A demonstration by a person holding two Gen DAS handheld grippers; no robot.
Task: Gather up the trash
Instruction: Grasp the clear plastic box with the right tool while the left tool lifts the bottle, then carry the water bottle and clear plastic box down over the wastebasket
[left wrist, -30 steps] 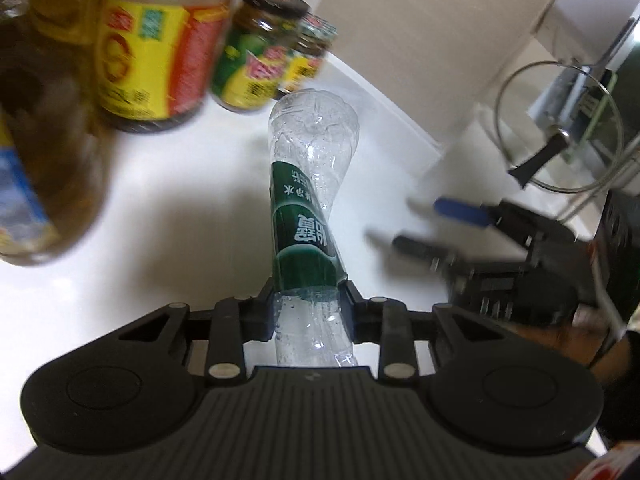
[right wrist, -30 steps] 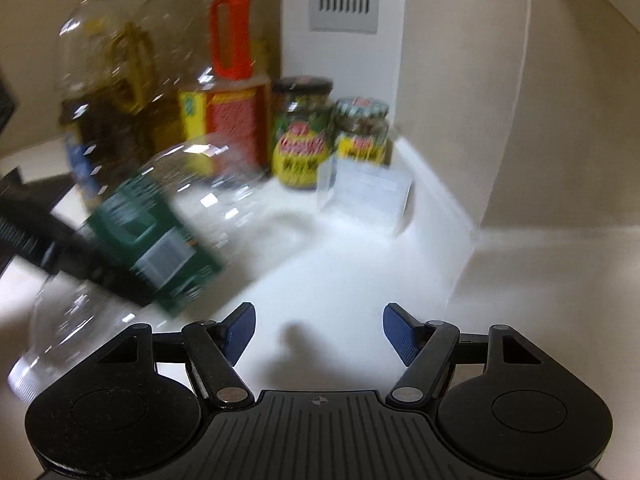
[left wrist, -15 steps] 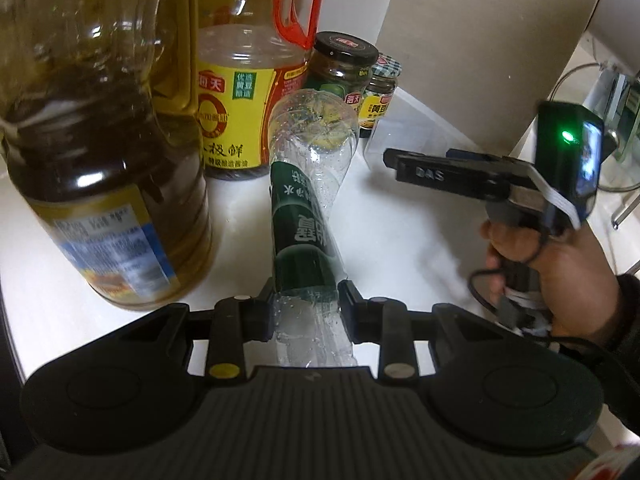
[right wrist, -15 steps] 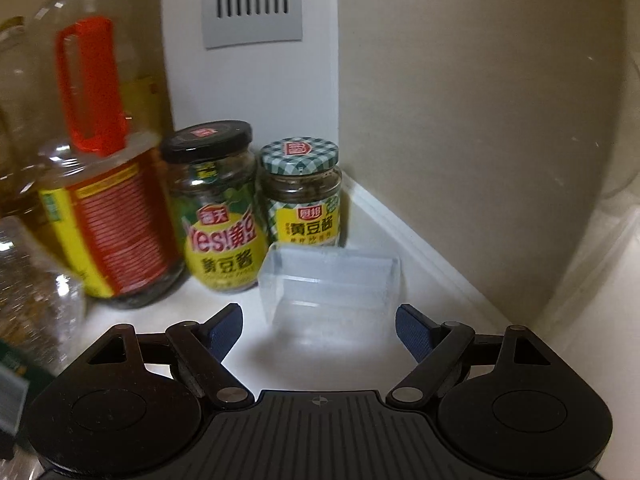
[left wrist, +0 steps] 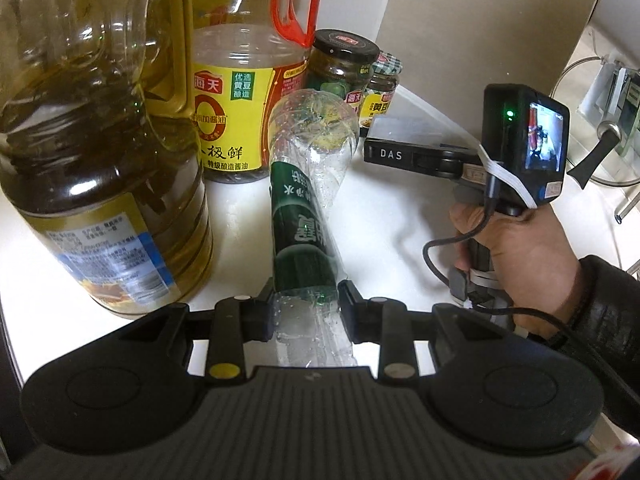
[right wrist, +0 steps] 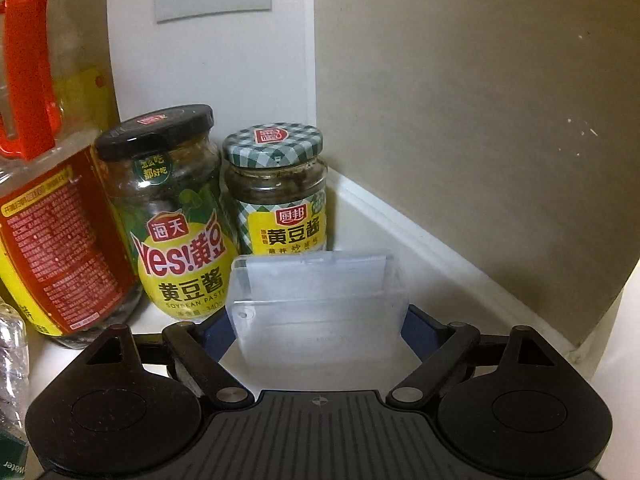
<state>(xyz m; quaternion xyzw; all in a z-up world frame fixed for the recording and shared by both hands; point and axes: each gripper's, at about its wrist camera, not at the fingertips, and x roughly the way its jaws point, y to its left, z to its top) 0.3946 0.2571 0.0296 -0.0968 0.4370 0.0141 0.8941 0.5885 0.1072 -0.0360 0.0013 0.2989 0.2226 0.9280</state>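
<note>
My left gripper [left wrist: 307, 306] is shut on an empty clear plastic bottle [left wrist: 306, 216] with a green label, held lengthwise above the white counter [left wrist: 384, 216], its base pointing away. A clear plastic box [right wrist: 318, 300] stands on the counter in front of two jars. My right gripper [right wrist: 316, 330] is open, and its blue fingers straddle the box on both sides; whether the pads touch it is hard to tell. The right gripper also shows in the left wrist view [left wrist: 384, 154], held by a hand, with its tip over the box.
A large oil jug [left wrist: 92, 152] and a soy sauce bottle [left wrist: 240, 92] with a red handle stand at left. Two sauce jars [right wrist: 176, 216] [right wrist: 280, 192] stand in the corner against the beige wall [right wrist: 480, 120]. A glass lid [left wrist: 600, 128] sits on a rack at far right.
My right gripper has moved forward to the clear box, so its fingers now flank it. My left gripper has held nearly still with the bottle.
</note>
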